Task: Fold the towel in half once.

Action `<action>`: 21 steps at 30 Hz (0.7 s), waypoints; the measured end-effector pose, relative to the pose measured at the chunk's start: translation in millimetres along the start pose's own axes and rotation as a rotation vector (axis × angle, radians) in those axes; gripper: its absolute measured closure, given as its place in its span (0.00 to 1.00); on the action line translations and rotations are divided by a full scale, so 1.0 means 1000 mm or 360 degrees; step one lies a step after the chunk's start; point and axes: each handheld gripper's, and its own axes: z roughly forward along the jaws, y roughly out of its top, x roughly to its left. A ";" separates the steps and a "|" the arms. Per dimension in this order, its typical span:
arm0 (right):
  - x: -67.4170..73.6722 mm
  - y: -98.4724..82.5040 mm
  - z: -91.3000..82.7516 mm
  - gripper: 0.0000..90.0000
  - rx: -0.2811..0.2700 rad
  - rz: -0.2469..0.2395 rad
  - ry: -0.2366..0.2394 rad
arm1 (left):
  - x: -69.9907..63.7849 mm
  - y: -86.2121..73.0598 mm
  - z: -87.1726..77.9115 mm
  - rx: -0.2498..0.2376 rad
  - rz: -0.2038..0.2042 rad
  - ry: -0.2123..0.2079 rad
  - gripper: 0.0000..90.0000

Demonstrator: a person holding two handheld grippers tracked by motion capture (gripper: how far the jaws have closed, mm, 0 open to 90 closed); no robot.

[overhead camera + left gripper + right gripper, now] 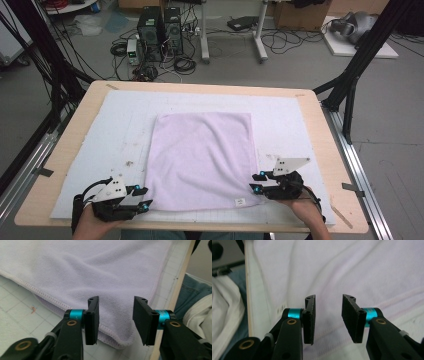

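High view: a lilac towel (202,160) lies flat, folded, on the white mat (90,150) of the worktop (75,115). The left hand-held gripper (144,199) sits at its near left corner and the right hand-held gripper (256,183) at its near right edge, each just off the cloth. Both look let go, so the fold seems laid. A good finish is to back both straight away without dragging the hem.

Left gripper view: the jaws stand spread, nothing between them. The towel's doubled corner (117,340) lies under the gap, flat on the mat. To keep the layers square, lift clear before sliding back; a low pad could catch the stitched edge (37,291).

Right gripper view: the jaws stand apart too, empty, above the towel (362,272), with its small label (280,308) just beside the left jaw. Pull back toward the worktop's edge (248,290), keeping the pads off the pile.
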 end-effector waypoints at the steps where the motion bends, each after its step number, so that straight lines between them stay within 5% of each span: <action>1: -0.002 0.003 0.000 0.71 -0.0019 0.0005 -0.0008 | 0.001 0.000 0.000 -0.0010 -0.0006 0.0002 0.64; 9: -0.007 0.001 0.032 0.72 0.0230 -0.0013 -0.0203 | 0.004 0.001 0.014 0.0027 0.0002 -0.0008 0.63; 13: -0.008 0.000 0.033 0.96 0.0206 -0.0026 -0.0200 | 0.005 -0.002 0.019 0.0070 -0.0007 -0.0021 0.62; 21: -0.012 0.018 0.000 0.92 0.0114 -0.0078 -0.0350 | 0.003 -0.004 0.019 0.0090 0.0000 -0.0031 0.61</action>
